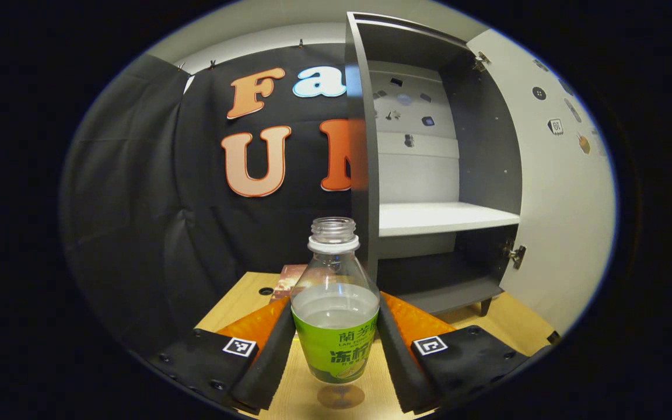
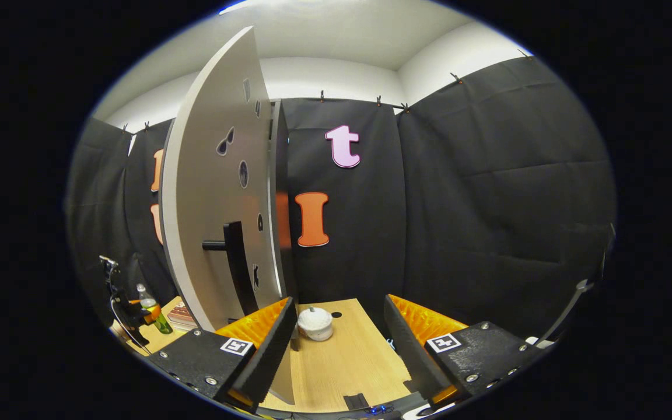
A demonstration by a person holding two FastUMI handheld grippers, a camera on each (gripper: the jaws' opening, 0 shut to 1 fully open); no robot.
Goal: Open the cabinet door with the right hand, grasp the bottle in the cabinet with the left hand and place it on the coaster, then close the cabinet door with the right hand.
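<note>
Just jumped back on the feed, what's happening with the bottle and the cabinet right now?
The left gripper is clamped on the capless, green-labelled bottle, holding it just above the wooden table, out of the cabinet. The cabinet door stands wide open and both shelves look bare. The right gripper is open beside the door's edge, gripping nothing, with the handle just ahead. A small white lidded pot sits on the table past it.

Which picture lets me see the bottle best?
The left gripper view: the bottle stands big and close between the left hand-held gripper fingers, cap off, part full, green label clear. In the right gripper view the bottle looks tiny, far off at the left, past the open cabinet door.
</note>
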